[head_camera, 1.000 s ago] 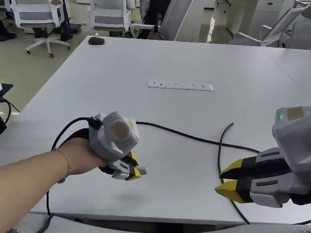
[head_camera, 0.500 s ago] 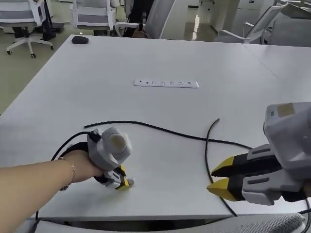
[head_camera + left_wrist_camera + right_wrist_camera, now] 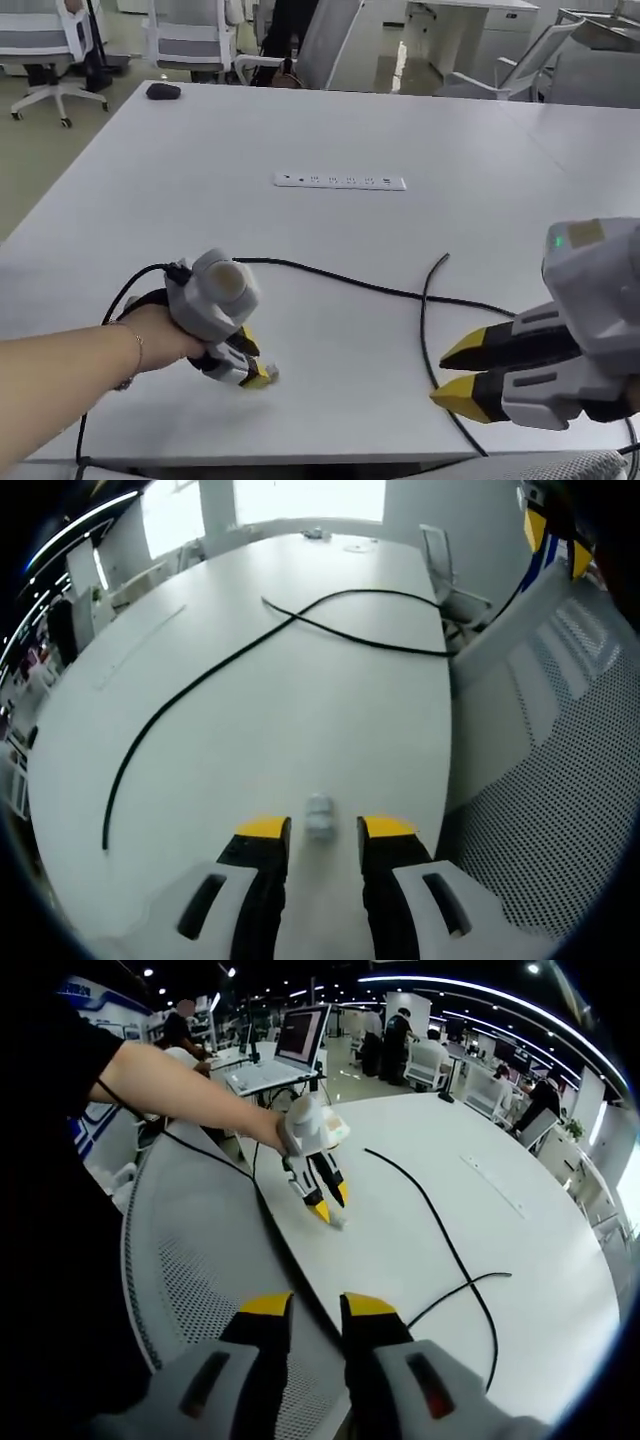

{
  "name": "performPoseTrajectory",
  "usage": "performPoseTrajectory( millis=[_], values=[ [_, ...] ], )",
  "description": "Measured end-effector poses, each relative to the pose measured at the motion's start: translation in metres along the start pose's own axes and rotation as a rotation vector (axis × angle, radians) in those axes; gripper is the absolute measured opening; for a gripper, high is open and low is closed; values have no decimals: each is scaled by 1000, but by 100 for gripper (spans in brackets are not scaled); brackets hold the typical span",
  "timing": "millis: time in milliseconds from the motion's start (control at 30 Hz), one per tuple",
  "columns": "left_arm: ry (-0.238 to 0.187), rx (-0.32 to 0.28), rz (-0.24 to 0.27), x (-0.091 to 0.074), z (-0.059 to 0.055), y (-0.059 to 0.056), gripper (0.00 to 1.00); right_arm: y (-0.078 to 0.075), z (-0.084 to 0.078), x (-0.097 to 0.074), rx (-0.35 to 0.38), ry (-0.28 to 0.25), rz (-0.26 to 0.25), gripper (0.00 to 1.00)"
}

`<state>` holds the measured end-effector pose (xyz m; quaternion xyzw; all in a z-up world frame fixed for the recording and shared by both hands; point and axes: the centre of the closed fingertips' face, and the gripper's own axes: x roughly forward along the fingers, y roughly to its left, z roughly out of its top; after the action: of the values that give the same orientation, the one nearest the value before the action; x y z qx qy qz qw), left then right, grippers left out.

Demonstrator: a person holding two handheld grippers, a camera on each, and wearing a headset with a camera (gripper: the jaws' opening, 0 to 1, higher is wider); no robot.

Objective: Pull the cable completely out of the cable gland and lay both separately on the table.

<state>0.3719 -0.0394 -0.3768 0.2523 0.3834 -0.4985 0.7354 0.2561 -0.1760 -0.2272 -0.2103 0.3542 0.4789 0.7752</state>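
Observation:
A small pale cable gland (image 3: 319,815) lies on the white table (image 3: 330,120), between the yellow tips of my left gripper (image 3: 323,832). The jaws stand open on either side of it without touching. In the head view the left gripper (image 3: 250,372) points down at the table near the front left edge. The black cable (image 3: 375,288) lies loose across the middle of the table, apart from the gland, and crosses over itself (image 3: 300,620). My right gripper (image 3: 455,373) hovers open and empty at the front right edge, beside the cable's near end.
A white power strip (image 3: 340,181) lies mid-table, and a dark mouse (image 3: 163,91) sits at the far left corner. Office chairs (image 3: 190,35) stand beyond the table. A mesh chair back (image 3: 560,780) is close to the front edge.
The head camera has shifted. My left gripper has tipped lower, so its tips are down at the table surface. The right gripper has hardly moved.

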Motion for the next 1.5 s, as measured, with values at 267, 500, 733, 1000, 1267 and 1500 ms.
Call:
performPoseTrajectory(
  millis=[267,500,733,1000,1267,1500],
  values=[
    [-23,-20,5,-50,6,-15,37,1,-1,5,-22,29,28,20],
    [-90,-58,41,-100,11,-32,36,-6,-13,7,-4,42,20,20],
    [-178,-189,123,-138,8,-43,39,-16,-43,9,135,36,4,19],
    [-190,-310,259,-158,-16,-42,44,-24,-58,9,263,8,-37,21],
    [-289,-448,331,-162,-38,-37,49,-32,-58,15,423,-97,-63,25],
    [-351,-538,336,-159,-43,-38,47,-34,-62,17,487,-111,-80,31]
  ],
)
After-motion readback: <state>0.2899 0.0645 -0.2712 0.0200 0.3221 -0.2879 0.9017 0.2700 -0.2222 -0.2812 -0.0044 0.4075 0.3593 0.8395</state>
